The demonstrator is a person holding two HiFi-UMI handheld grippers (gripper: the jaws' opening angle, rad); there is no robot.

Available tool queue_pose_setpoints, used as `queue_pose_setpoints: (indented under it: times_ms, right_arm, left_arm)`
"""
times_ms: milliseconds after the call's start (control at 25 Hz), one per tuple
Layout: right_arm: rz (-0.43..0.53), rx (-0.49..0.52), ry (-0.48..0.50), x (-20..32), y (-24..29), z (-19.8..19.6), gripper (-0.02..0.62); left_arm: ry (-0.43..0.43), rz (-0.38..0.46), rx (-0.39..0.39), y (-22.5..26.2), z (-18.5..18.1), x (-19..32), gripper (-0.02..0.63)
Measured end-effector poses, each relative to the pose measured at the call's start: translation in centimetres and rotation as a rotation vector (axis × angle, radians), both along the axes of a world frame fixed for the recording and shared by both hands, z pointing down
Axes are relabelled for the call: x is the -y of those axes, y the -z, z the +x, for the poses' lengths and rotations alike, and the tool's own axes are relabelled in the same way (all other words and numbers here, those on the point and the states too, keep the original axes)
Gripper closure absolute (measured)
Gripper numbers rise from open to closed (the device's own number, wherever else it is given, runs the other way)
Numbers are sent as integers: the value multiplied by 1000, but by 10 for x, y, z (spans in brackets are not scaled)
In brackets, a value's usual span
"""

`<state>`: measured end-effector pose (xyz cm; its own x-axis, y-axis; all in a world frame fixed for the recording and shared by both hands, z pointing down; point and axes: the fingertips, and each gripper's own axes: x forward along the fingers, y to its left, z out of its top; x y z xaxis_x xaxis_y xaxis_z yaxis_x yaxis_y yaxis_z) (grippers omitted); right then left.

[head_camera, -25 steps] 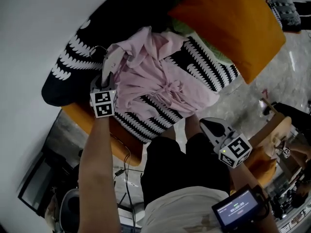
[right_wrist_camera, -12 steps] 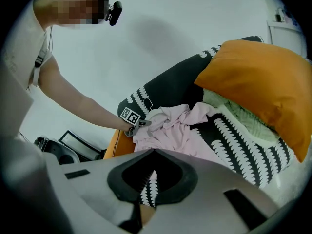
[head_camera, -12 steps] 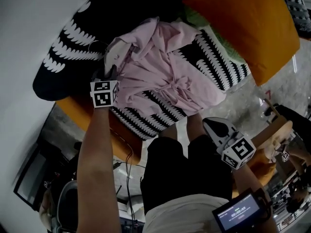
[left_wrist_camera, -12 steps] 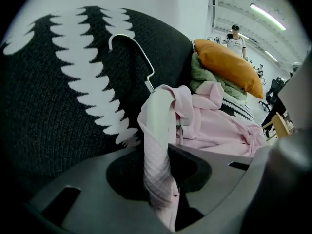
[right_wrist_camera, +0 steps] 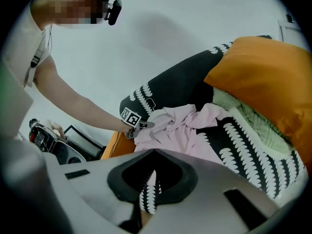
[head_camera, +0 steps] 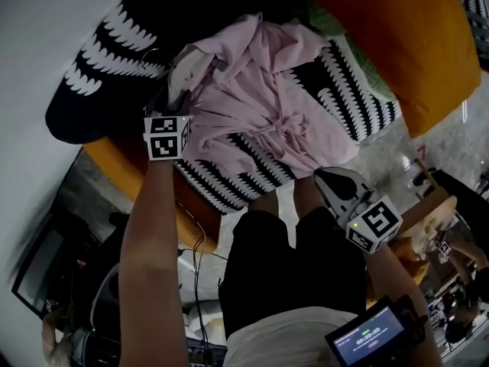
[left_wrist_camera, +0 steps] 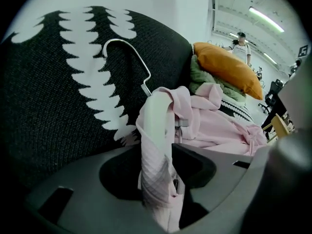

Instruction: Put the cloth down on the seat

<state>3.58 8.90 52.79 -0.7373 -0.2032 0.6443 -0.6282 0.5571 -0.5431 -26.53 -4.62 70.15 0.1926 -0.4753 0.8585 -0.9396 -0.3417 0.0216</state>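
Observation:
A pink cloth [head_camera: 260, 105] on a white hanger lies spread over the black-and-white patterned seat [head_camera: 351, 98]. My left gripper [head_camera: 177, 90] is at the cloth's left end, by the hanger's shoulder. In the left gripper view its jaws are opening around a fold of the pink cloth [left_wrist_camera: 158, 145]; a dark gap shows beside the fold. The hanger's wire hook [left_wrist_camera: 126, 50] rests against the patterned backrest [left_wrist_camera: 53, 91]. My right gripper [head_camera: 335, 182] hangs shut and empty over the seat's front edge, near the person's knees; the pink cloth [right_wrist_camera: 170, 128] lies well ahead of it.
An orange cushion [head_camera: 412, 37] leans at the seat's right over a green cloth [right_wrist_camera: 248, 116]. An orange base [head_camera: 134, 178] shows under the seat's left edge. Cables [head_camera: 195, 258] trail on the floor. A wooden chair [head_camera: 428, 205] and a screen device [head_camera: 367, 339] are at the right.
The cloth has stayed on the seat while the left gripper has stayed at its hanger end. The right gripper has kept its place by the knees. The head view has shifted slightly.

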Motion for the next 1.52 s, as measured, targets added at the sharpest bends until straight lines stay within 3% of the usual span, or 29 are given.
queue_pose_setpoints:
  times_ms: [200, 360, 480, 680, 1000, 1200, 1520]
  right_arm:
    - [7, 1, 30, -4, 8, -20, 580]
    - [15, 0, 53, -16, 23, -29, 580]
    - [48, -4, 90, -13, 36, -29, 580]
    - [55, -42, 107, -5, 55, -41, 580]
    - [91, -72, 106, -15, 84, -19, 580]
    - [115, -72, 122, -26, 101, -17, 580]
    - [152, -35, 138, -21, 119, -9, 580]
  left_arm:
    - [-12, 26, 12, 20, -10, -7, 396]
    - [34, 65, 36, 48, -25, -21, 396]
    - [83, 105, 6, 72, -25, -28, 396]
    - [92, 103, -39, 95, -35, -44, 397]
    - [300, 148, -207, 146, -1, -82, 407]
    - [316, 144, -283, 171, 22, -113, 455]
    - [304, 186, -276, 219, 48, -146, 524]
